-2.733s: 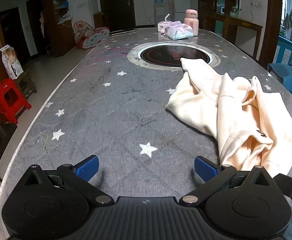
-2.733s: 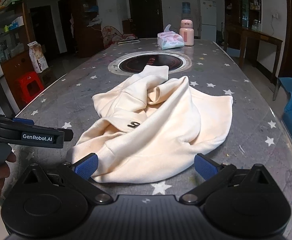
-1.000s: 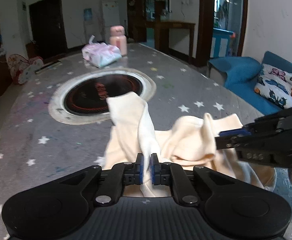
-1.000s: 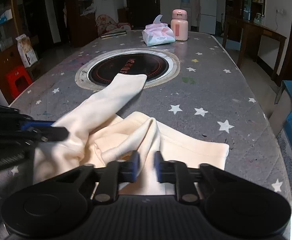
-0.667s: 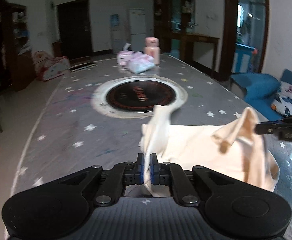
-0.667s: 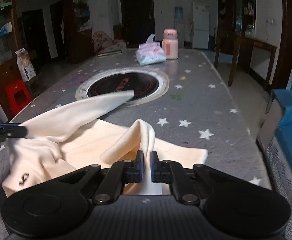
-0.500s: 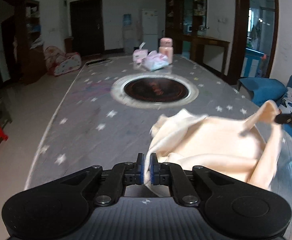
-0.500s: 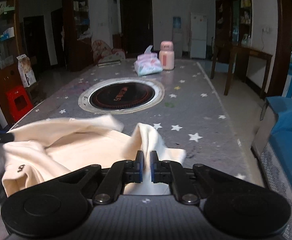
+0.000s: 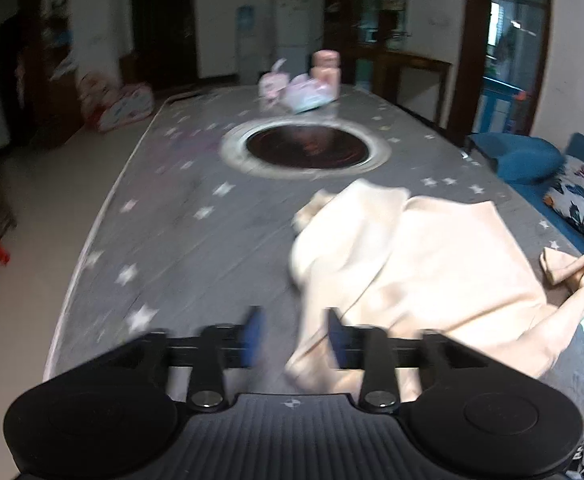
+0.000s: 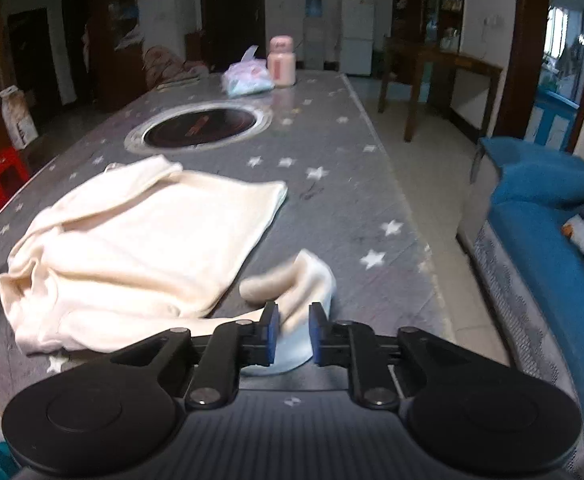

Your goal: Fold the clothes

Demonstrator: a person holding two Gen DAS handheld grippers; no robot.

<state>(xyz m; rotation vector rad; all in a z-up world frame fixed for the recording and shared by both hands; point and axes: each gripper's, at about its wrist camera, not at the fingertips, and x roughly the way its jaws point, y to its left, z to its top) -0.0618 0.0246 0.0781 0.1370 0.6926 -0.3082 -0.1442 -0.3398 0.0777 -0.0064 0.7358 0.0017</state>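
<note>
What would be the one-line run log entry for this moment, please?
phase: spreading cream sweatshirt on table | left claw: opening, cloth edge between pads | right claw: opening, sleeve between pads | fold: not begun

Sweatshirt point(image 10: 132, 240) on table point(image 10: 332, 208); hotplate point(image 10: 198, 126) behind.

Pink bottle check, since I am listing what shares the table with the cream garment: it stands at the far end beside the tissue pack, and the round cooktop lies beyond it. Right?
Not quite. The pink bottle does stand at the far end beside the tissue pack, but the round cooktop lies nearer than it, between the bottle and the cream garment. The right wrist view shows this.
</note>
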